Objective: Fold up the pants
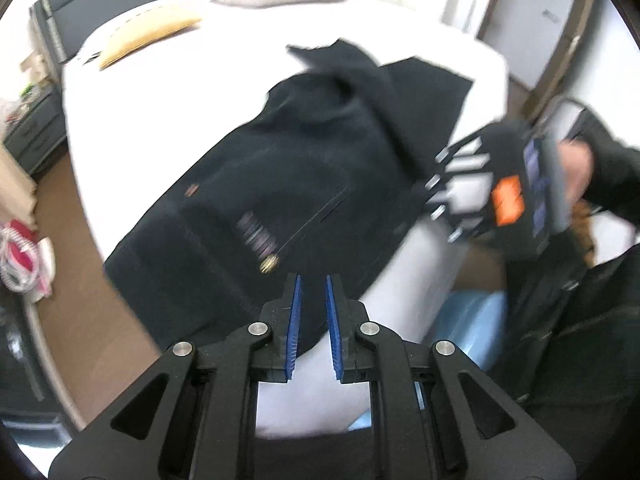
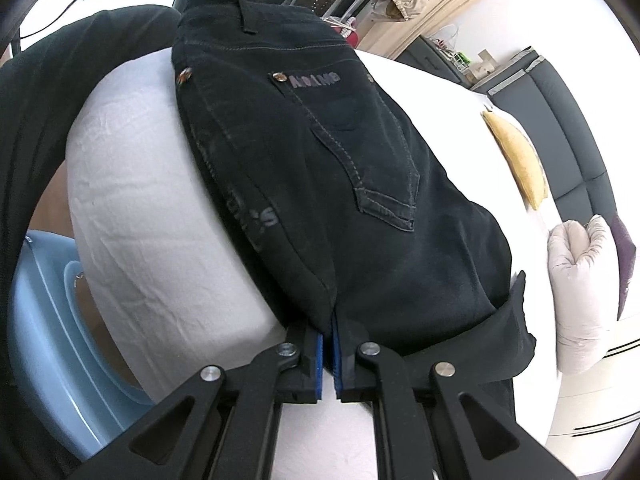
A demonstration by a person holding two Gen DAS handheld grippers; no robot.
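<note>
The left gripper (image 1: 312, 280) hangs over the near edge of the bed (image 1: 160, 92) with its blue pads a narrow gap apart and nothing between them; the pants (image 1: 304, 168) lie just beyond its tips, not in them. The pants are black jeans, lying bunched across the white bed, waist end near the edge, a folded-over flap raised at the far side. With that side let go, the cloth rests only on friction, and part of it overhangs the rounded mattress edge, so I judge it could slide toward the floor or the blue bin (image 1: 472, 320) below. Further right, the right gripper (image 2: 327, 344) is clamped on a fold of the pants (image 2: 320, 184) near the crotch seam, dark fabric pinched between its pads. Because only one side is held, a pull from there could drag the whole garment askew, skewing the legs so the fold line comes out crooked, or undo the flap already turned over. The bite looks shallow, taken on a thick seam, so the denim might also slip free under tension. The left-wrist view is blurred, so fine creases there cannot be read.
</note>
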